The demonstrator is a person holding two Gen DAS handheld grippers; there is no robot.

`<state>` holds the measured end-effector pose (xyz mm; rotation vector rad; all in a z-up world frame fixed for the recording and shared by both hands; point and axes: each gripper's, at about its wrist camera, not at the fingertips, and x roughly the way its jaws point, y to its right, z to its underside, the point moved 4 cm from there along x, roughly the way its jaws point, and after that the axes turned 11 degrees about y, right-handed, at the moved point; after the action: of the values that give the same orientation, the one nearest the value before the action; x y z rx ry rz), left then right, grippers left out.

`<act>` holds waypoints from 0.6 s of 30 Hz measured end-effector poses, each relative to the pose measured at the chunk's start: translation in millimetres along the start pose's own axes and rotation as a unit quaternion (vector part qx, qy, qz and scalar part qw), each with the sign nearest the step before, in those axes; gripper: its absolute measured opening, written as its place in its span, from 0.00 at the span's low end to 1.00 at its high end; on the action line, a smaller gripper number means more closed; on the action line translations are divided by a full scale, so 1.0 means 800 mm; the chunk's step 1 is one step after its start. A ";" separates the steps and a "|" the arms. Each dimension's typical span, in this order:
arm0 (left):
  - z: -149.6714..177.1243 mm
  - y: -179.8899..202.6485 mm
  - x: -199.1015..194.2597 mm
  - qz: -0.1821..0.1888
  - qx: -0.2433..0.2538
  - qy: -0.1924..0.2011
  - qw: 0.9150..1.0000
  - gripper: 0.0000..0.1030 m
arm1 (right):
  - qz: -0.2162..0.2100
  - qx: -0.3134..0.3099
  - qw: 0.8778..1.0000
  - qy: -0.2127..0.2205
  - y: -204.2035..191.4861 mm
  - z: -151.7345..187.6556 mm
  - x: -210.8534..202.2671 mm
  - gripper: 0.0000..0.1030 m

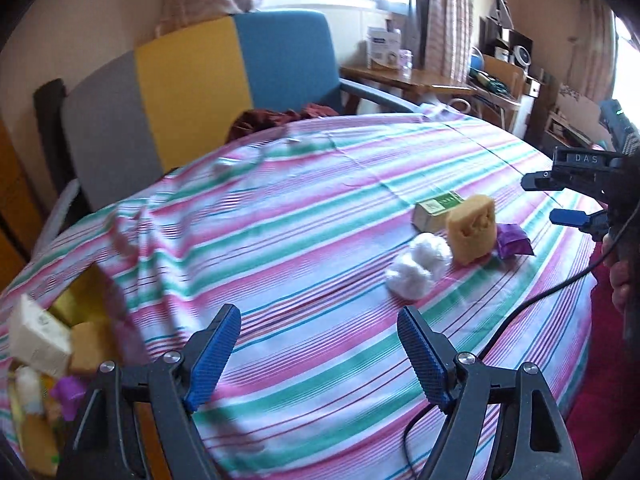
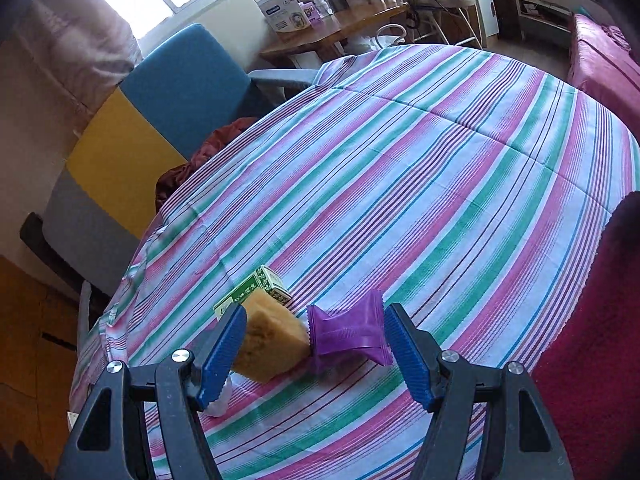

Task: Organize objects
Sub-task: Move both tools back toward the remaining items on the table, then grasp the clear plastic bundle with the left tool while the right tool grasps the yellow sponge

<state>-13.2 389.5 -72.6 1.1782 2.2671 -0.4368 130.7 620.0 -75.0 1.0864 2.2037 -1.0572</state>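
On the striped cloth [image 1: 320, 208] a small cluster lies at the right: a green box [image 1: 438, 210], a yellow sponge [image 1: 472, 228], a purple packet [image 1: 514, 240] and a white wad [image 1: 420, 266]. My left gripper [image 1: 318, 314] is open over bare cloth, short of the cluster, with nothing between its fingers. My right gripper [image 1: 538, 200] hovers just beyond the packet. In the right wrist view the right gripper [image 2: 316, 316] stands open. The purple packet [image 2: 348, 332] and the sponge [image 2: 272, 344] lie between its fingers, and the green box [image 2: 256, 286] sits behind them.
At the lower left sits a heap of sorted things: a white box [image 1: 38, 336], a sponge [image 1: 90, 346], a purple piece [image 1: 68, 394]. A blue, yellow and grey chair [image 1: 192, 92] stands behind the table. A black cable [image 1: 520, 308] trails across the cloth. Red bedding [image 2: 592, 360] lies at the right.
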 end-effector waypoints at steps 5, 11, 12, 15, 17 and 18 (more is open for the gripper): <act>-0.005 0.039 0.045 0.043 0.025 -0.017 0.999 0.79 | -0.009 -0.004 1.000 -0.011 -0.002 0.003 0.004 0.70; -0.007 0.064 0.087 0.070 0.032 -0.028 0.997 0.85 | -0.011 -0.002 1.000 -0.021 0.002 0.006 0.007 0.70; -0.008 0.068 0.093 0.074 0.032 -0.029 0.996 0.85 | -0.011 -0.001 1.000 -0.021 0.003 0.006 0.006 0.70; -0.011 0.077 0.110 0.081 0.038 -0.029 0.996 0.85 | -0.008 0.005 1.000 -0.020 0.006 0.005 0.006 0.70; -0.012 0.080 0.124 0.090 0.037 -0.033 0.995 0.79 | -0.003 0.010 1.000 -0.020 0.009 0.004 0.007 0.70; -0.010 0.080 0.129 0.098 0.028 -0.039 0.994 0.73 | -0.002 0.013 1.000 -0.022 0.011 0.005 0.008 0.70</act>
<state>-11.4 496.6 -129.9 1.3732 2.0606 -0.4643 133.9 623.4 -85.4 1.0597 2.1638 -1.1049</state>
